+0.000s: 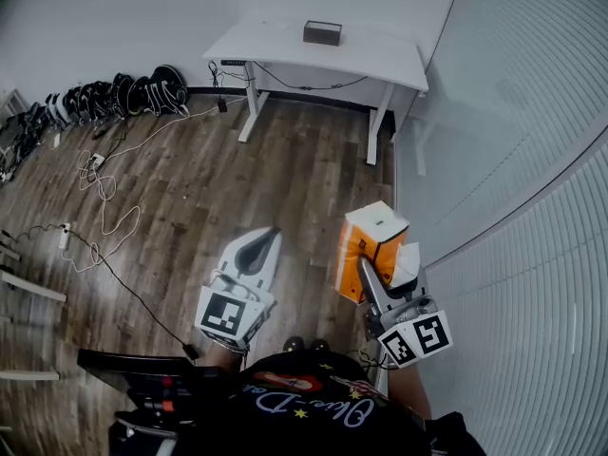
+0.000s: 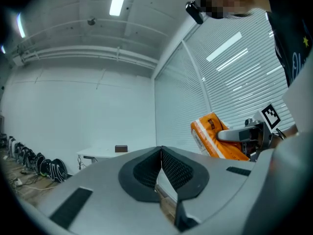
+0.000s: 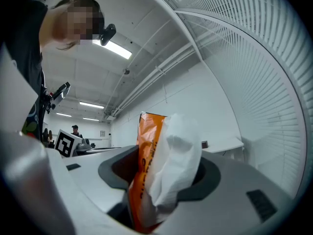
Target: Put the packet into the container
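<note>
An orange packet [image 1: 372, 245] with white tissue [image 1: 407, 262] bunched against it is held above the wooden floor, and my right gripper [image 1: 373, 272] is shut on both. In the right gripper view the packet [image 3: 145, 170] and tissue [image 3: 178, 165] stand upright between the jaws. My left gripper [image 1: 270, 239] hovers to the left of it, shut and empty, its pads [image 2: 157, 161] meeting at the tip. From the left gripper view the packet [image 2: 209, 134] shows at the right. A small dark box [image 1: 322, 32] sits on the far white desk [image 1: 380, 60].
Slatted blinds [image 1: 532, 160] run along the right side. Cables [image 1: 104, 207] trail over the floor at the left, and several black items [image 1: 123, 93] line the back wall. A person [image 3: 75, 129] stands far off in the right gripper view.
</note>
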### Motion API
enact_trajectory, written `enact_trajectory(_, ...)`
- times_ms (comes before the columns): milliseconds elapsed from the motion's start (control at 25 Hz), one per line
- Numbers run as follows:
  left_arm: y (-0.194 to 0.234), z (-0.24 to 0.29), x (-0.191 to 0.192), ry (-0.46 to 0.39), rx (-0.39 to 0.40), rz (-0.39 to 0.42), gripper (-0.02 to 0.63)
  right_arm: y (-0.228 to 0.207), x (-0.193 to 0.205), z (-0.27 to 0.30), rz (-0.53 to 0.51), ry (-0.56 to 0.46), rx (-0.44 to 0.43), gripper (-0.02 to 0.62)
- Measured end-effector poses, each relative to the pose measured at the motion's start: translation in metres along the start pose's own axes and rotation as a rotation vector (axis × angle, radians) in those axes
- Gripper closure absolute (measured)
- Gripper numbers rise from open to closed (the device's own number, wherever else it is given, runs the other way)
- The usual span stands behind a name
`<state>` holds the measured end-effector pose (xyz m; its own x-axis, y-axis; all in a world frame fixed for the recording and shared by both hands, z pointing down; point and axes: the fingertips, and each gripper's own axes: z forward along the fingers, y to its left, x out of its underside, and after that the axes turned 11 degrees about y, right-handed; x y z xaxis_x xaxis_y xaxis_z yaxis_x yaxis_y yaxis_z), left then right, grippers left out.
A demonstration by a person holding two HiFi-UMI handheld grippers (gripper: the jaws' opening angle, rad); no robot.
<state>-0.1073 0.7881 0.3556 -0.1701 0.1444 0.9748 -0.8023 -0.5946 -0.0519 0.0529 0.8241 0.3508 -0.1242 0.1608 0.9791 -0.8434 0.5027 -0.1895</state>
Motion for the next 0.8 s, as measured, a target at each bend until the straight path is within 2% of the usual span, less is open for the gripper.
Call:
enact_trajectory(200, 0.018, 0.004, 0.002, -0.026, 0.042, -0.015, 0.597, 0.004, 0.002, 0.014, 0.002, 0.012, 0.041, 0.362)
enact_trajectory(480, 0.027, 0.040, 0.012, -0.020, 0.075, -0.021, 0.597, -0.024, 0.001, 0.037, -0.001, 0.022, 0.071, 0.362)
enact_trajectory(680, 0.085, 0.131, -0.048, 0.010, 0.062, -0.032, 0.597, -0.093, -0.058, 0.122, 0.032, 0.042, 0.069, 0.362)
enact_trajectory(800, 0.092, 0.157, -0.046, 0.006, 0.032, -0.018, 0.597, -0.117, -0.051, 0.139, 0.026, 0.030, 0.053, 0.362)
